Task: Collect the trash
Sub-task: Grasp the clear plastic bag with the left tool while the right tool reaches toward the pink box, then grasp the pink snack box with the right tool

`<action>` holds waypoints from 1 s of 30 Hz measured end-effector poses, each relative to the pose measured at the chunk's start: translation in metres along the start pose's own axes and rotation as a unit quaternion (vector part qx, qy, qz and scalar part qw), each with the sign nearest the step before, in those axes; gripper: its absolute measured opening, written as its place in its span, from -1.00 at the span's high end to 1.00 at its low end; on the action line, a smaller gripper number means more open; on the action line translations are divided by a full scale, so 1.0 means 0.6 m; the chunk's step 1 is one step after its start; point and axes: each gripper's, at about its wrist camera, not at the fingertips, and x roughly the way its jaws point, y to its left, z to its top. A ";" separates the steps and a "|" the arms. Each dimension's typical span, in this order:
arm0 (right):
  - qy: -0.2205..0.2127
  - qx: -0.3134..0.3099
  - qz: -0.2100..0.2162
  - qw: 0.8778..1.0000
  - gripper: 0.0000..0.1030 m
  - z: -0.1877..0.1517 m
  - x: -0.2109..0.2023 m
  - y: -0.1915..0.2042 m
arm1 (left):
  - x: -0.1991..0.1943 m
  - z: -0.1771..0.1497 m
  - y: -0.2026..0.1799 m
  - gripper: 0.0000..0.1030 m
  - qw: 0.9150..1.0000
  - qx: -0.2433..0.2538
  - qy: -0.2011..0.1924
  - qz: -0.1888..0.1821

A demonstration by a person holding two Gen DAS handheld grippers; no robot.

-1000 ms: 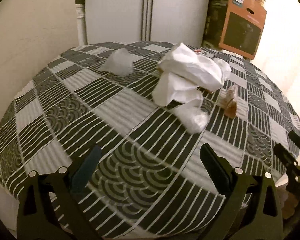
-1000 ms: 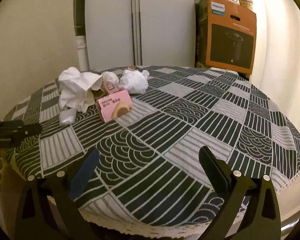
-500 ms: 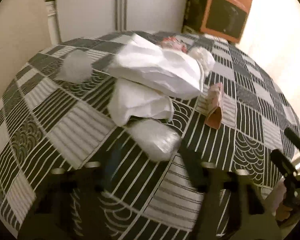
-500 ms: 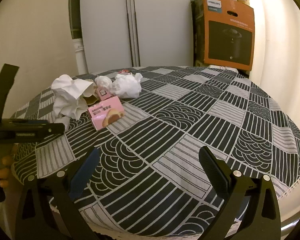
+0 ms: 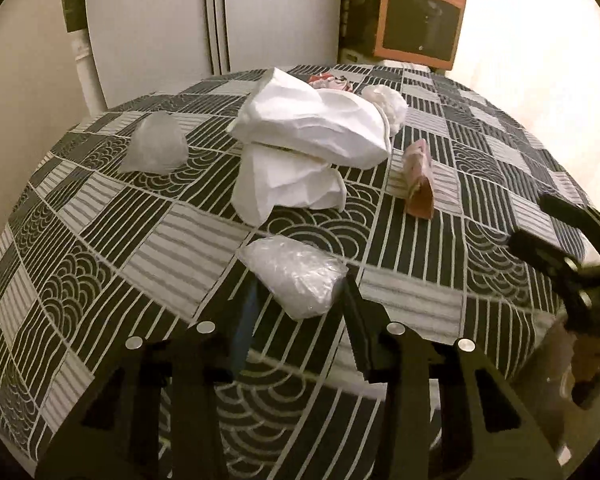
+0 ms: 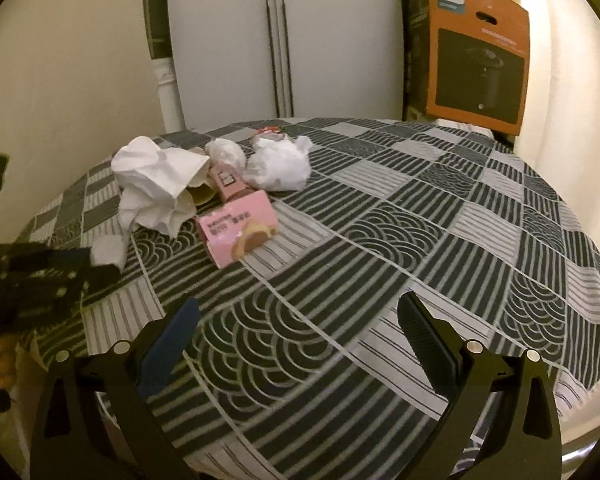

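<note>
1. Closing in around the clear plastic wad (image 5: 296, 280), the left gripper (image 5: 298, 300) has its jaws drawn narrow with the crumpled film between the tips; they seem to touch its near end, though a firm pinch cannot be confirmed.
2. That wad looks very light, soft and slippery, so it will likely squash and may slide out; taking it through its thickest middle seems safest.
3. Just beyond lies the white crumpled paper (image 5: 312, 148), stiffer but also light, best taken at a folded ridge.
4. Beside it sit a pink carton (image 6: 240, 228), rigid enough to hold across its flat faces, and a second plastic wad (image 5: 154, 144) further left.
5. The right gripper (image 6: 296, 332) hovers over bare tabletop (image 6: 420, 240) with jaws wide and empty.
</note>
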 end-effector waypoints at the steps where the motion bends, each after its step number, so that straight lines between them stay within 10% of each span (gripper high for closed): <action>1: 0.005 -0.001 0.003 1.000 -0.85 0.005 0.006 0.007 | -0.006 -0.006 0.007 0.18 1.000 -0.004 0.000 -0.013; 15: 0.061 0.032 0.007 0.998 -0.83 0.066 0.104 0.074 | -0.020 -0.036 0.055 0.18 0.999 0.005 -0.022 -0.043; 21: 0.092 0.048 0.011 0.995 0.26 0.083 0.134 0.066 | -0.015 -0.037 0.056 0.18 0.998 0.005 -0.025 -0.057; 30: 0.070 0.036 0.040 0.996 0.57 0.063 0.078 0.038 | -0.026 -0.034 0.022 0.18 0.998 0.016 -0.021 -0.061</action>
